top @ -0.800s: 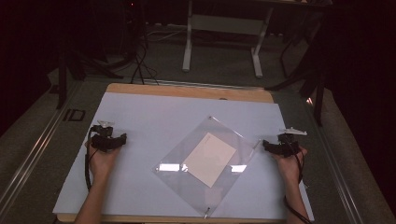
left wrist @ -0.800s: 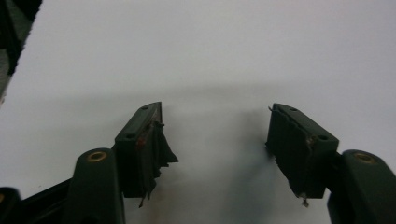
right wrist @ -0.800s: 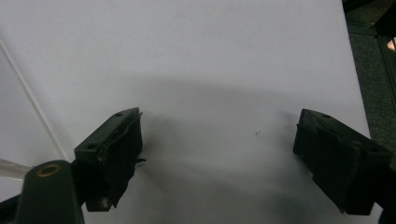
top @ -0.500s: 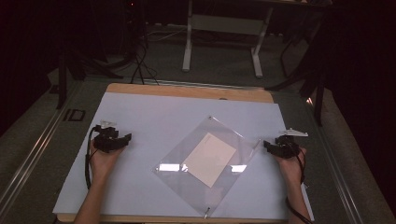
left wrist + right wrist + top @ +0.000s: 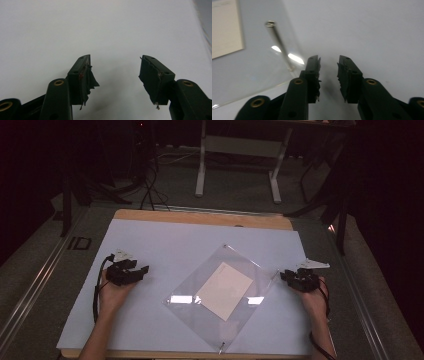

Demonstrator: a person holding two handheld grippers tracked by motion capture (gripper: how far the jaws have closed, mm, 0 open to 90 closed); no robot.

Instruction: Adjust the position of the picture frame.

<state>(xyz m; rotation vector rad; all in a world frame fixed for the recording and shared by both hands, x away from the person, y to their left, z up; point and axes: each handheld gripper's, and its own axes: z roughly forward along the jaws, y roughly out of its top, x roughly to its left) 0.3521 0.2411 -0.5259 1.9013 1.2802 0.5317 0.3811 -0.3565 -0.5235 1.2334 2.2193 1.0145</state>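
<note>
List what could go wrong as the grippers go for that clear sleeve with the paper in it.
1. The clear sleeve lies flat on the white board, so jaws may slide over its edge without catching it.
2. The right gripper is open just beside the sleeve's corner; closing there might grab nothing.
3. The paper sheet could slip out if one corner is lifted.

Beyond my right claw (image 5: 329, 65), the clear sleeve (image 5: 259, 62) runs off the top and left edges of the right gripper view, and the paper (image 5: 225, 27) inside it is cut at the left edge, its print too blurred to read. Both my claws' bodies are cut by the lower edges of their own views. In the high view, the surroundings behind the table (image 5: 200, 217) are too dark to identify.
</note>
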